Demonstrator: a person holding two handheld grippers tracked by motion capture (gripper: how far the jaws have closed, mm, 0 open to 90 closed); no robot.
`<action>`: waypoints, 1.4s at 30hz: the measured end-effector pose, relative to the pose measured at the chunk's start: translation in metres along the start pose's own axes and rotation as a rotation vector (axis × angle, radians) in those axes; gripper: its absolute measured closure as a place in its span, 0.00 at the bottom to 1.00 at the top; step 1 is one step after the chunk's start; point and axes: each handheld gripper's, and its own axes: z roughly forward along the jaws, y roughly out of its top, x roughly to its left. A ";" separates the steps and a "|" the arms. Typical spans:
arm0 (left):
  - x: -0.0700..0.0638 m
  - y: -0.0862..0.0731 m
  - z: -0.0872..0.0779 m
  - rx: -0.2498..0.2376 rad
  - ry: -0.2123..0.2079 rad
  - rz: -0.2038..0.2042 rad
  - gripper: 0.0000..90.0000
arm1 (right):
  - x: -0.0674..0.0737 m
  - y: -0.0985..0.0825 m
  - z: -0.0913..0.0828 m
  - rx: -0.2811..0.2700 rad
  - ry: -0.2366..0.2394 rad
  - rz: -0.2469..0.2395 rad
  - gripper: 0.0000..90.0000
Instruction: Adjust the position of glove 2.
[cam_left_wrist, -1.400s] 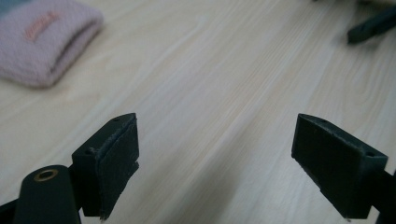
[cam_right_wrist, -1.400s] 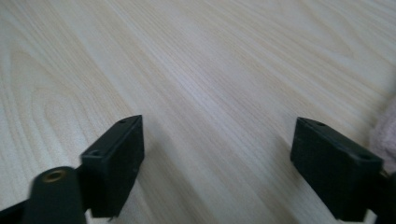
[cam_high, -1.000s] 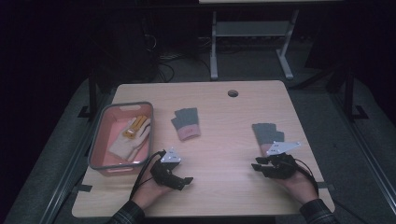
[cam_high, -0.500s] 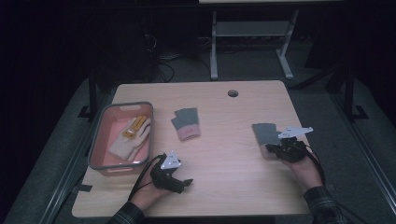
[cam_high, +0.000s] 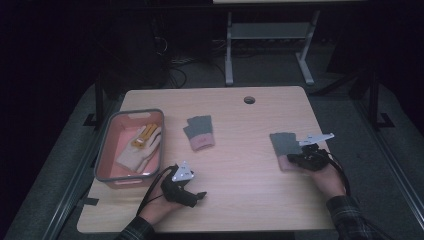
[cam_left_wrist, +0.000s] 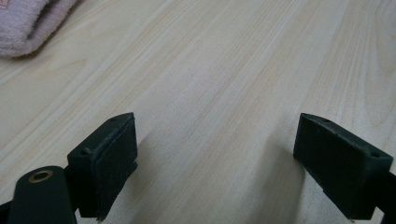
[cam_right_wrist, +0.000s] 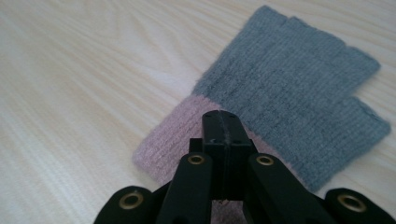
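Resting my right gripper low over the glove's pink cuff, jaws closed together; my left gripper is lying open on the table.

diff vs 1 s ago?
The right gripper moved from the table's near edge up to the right-hand grey and pink glove; its jaws closed, pads together over the pink cuff, pinch unclear. The left gripper, open, the middle glove and the bin stayed put.
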 end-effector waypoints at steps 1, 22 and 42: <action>0.000 0.000 0.000 0.000 0.000 0.001 0.14 | 0.001 0.000 0.000 0.002 0.010 -0.001 1.00; 0.000 0.000 0.000 -0.001 -0.005 0.002 0.14 | 0.043 0.008 0.009 0.022 0.168 -0.092 1.00; 0.000 0.000 0.000 0.001 -0.006 0.003 0.14 | 0.090 0.021 0.022 0.040 0.278 -0.176 1.00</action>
